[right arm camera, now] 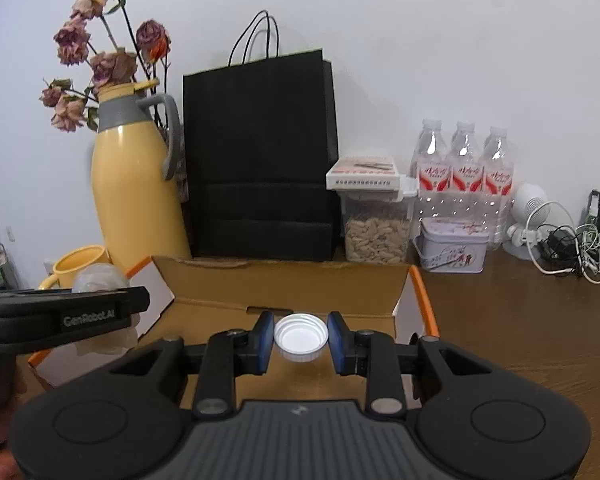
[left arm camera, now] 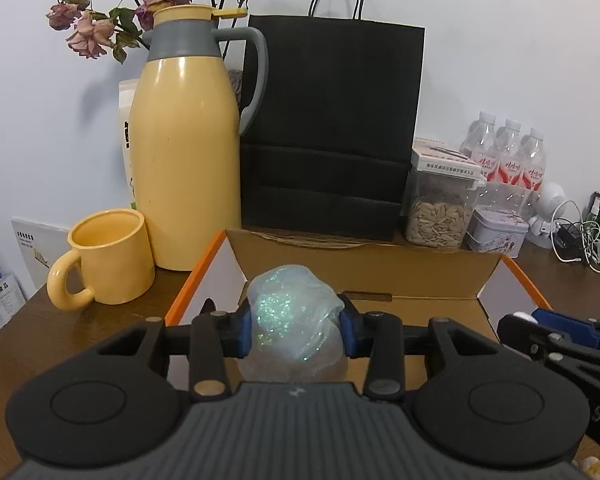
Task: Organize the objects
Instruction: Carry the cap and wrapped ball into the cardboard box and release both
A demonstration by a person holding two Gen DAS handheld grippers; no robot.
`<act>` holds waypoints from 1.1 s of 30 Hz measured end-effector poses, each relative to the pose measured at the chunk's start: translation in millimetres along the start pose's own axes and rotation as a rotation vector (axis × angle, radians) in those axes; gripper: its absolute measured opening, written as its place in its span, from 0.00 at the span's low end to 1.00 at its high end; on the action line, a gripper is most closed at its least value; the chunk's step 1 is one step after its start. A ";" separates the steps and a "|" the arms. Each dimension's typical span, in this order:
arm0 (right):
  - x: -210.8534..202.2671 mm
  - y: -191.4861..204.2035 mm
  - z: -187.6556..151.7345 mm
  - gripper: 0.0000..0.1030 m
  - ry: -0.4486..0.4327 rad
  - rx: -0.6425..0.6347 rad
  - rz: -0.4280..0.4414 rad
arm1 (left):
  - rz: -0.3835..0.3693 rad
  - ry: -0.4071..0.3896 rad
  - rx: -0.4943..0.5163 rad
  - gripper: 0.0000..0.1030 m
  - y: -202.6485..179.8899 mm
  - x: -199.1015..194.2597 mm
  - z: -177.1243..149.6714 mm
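We're holding both loads over the open cardboard box (left arm camera: 380,276), our landmark here. Left gripper (left arm camera: 296,326) is clamped on a glittery plastic jar (left arm camera: 294,316), hanging over the box's left half, long axis roughly upright. Right gripper (right arm camera: 298,338) is pinching a white cap (right arm camera: 300,336), open side up, over the box's right half and just inside its back wall. Each load is sitting straight below its own fingers, so we're judging the next move is a plain drop. Box flaps (right arm camera: 424,300) are flanking both sides; the floor below looks free. Thermos (left arm camera: 184,152) and mug (left arm camera: 108,256) are sitting left of the box, clear of us.
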State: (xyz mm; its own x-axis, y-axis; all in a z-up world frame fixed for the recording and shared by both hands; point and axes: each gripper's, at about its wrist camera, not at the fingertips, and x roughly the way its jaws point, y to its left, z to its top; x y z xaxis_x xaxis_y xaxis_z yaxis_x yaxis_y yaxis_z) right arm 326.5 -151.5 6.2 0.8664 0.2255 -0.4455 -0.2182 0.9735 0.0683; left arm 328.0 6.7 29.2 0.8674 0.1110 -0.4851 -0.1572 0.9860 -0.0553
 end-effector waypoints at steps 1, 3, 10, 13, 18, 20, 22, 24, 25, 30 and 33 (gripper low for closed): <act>2.2 0.4 -0.3 0.27 0.009 -0.002 0.000 | 0.001 0.001 0.002 0.40 0.3 0.3 0.3; 5.5 0.8 -1.9 0.27 0.030 -0.004 -0.001 | 0.009 0.003 0.001 0.44 0.7 0.1 -0.6; 11.5 3.0 -3.4 0.91 0.065 -0.024 -0.055 | 0.077 -0.056 -0.036 1.00 3.7 -7.2 2.3; 13.8 2.8 -3.2 0.98 0.081 -0.019 -0.057 | 0.081 -0.045 -0.035 1.00 4.0 -6.5 3.4; 12.3 3.4 -3.3 1.00 0.081 -0.017 -0.057 | 0.083 -0.037 -0.035 1.00 4.3 -6.0 3.1; 9.8 3.3 -2.1 1.00 0.072 -0.018 -0.062 | 0.081 -0.035 -0.034 1.00 4.1 -6.9 3.7; 6.5 3.3 -0.4 1.00 0.062 -0.016 -0.064 | 0.071 -0.041 -0.037 1.00 4.4 -10.6 4.9; 1.5 4.0 1.9 1.00 0.049 -0.016 -0.060 | 0.060 -0.054 -0.041 1.00 4.7 -17.2 7.6; -2.1 4.5 3.4 1.00 0.039 -0.017 -0.058 | 0.054 -0.064 -0.046 1.00 5.9 -22.0 9.3; -26.7 7.5 10.1 1.00 -0.016 -0.025 -0.041 | 0.007 -0.099 -0.066 1.00 13.1 -49.1 14.8; -43.9 10.2 9.4 1.00 -0.044 -0.033 -0.025 | -0.003 -0.118 -0.075 1.00 18.9 -66.9 13.2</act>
State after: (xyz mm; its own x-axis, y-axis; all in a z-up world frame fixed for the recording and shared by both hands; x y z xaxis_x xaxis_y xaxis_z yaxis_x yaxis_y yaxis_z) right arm 290.4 -151.1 34.9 0.8906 0.2033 -0.4068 -0.2104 0.9772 0.0279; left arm 273.2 19.5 72.1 0.9167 0.1260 -0.3792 -0.1852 0.9749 -0.1237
